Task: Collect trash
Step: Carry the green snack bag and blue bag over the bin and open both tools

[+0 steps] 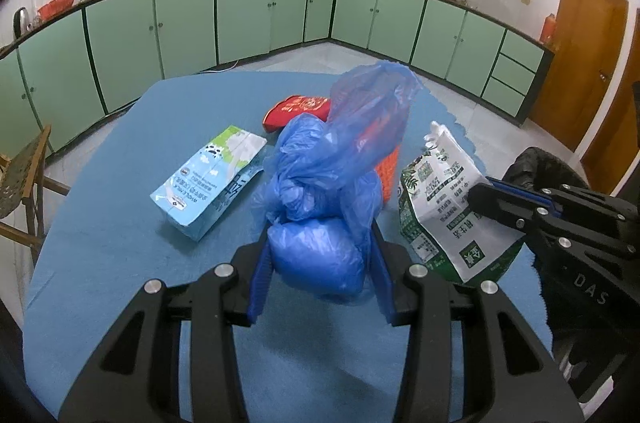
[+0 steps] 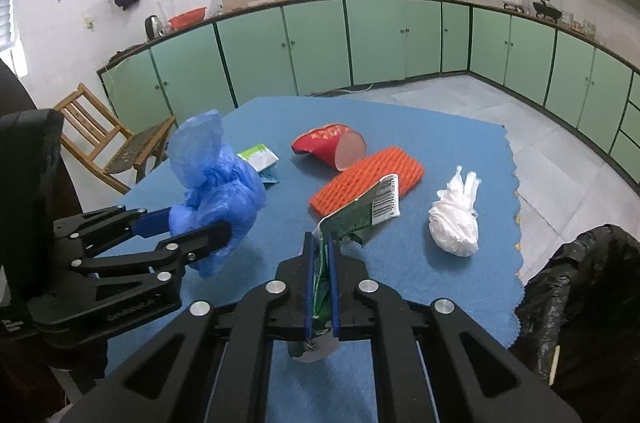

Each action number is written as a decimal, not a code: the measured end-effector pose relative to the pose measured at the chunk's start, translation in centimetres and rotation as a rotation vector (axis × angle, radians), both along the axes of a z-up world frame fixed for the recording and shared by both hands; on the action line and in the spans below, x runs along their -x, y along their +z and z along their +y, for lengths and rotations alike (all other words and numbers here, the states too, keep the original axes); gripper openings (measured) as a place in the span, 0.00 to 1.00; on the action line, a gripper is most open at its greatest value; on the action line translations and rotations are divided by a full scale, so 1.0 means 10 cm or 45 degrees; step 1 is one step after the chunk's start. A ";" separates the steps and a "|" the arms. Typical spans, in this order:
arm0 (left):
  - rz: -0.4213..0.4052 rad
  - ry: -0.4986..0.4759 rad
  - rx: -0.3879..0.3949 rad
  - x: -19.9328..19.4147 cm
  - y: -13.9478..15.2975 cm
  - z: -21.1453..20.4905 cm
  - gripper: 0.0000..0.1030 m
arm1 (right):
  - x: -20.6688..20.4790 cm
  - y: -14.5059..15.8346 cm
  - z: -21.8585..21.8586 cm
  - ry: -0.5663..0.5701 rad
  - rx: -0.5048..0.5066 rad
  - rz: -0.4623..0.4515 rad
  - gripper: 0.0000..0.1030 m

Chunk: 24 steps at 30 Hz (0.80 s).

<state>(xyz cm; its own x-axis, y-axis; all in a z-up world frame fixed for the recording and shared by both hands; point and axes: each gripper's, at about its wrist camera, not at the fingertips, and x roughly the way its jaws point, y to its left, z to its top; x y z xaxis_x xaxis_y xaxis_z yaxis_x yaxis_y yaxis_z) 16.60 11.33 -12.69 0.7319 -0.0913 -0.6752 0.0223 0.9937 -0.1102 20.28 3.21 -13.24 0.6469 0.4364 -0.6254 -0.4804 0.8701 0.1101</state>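
Observation:
My left gripper is shut on a knotted blue plastic bag, held above the blue tablecloth; the same bag shows at the left of the right wrist view. My right gripper is shut on a flattened green and white packet, lifted off the cloth; in the left wrist view this packet hangs at the right. On the cloth lie a light blue milk carton, a red cup on its side, an orange mesh sleeve and a white knotted bag.
A black bin bag stands off the table's right edge. A wooden chair sits to the left of the table. Green kitchen cabinets line the walls beyond the grey floor.

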 end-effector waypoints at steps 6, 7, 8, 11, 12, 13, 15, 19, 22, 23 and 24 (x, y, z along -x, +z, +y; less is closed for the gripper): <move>-0.037 -0.011 -0.001 0.09 0.16 -0.09 0.40 | 0.13 0.19 -0.11 -0.013 -0.026 -0.042 0.06; -0.045 -0.016 0.000 0.11 0.20 -0.11 0.40 | 0.15 0.22 -0.13 -0.017 -0.030 -0.050 0.06; -0.050 -0.019 0.000 0.12 0.22 -0.13 0.40 | 0.17 0.24 -0.15 -0.022 -0.034 -0.057 0.06; -0.070 -0.031 0.001 0.16 0.30 -0.16 0.40 | 0.23 0.32 -0.23 -0.035 -0.045 -0.077 0.06; -0.076 -0.035 0.002 0.18 0.32 -0.19 0.40 | 0.26 0.35 -0.26 -0.041 -0.047 -0.086 0.06; -0.082 -0.040 0.004 0.19 0.35 -0.21 0.40 | 0.27 0.37 -0.29 -0.047 -0.048 -0.093 0.06; -0.093 -0.050 0.004 0.22 0.37 -0.24 0.40 | 0.31 0.40 -0.36 -0.058 -0.054 -0.103 0.06; -0.116 -0.076 0.002 0.27 0.43 -0.36 0.40 | 0.38 0.49 -0.50 -0.093 -0.068 -0.130 0.06; -0.129 -0.094 0.007 0.30 0.47 -0.46 0.40 | 0.45 0.55 -0.61 -0.119 -0.075 -0.147 0.06; -0.134 -0.101 0.011 0.31 0.49 -0.50 0.40 | 0.47 0.57 -0.66 -0.131 -0.075 -0.156 0.06; -0.139 -0.108 0.015 0.31 0.50 -0.53 0.40 | 0.49 0.58 -0.71 -0.140 -0.077 -0.163 0.06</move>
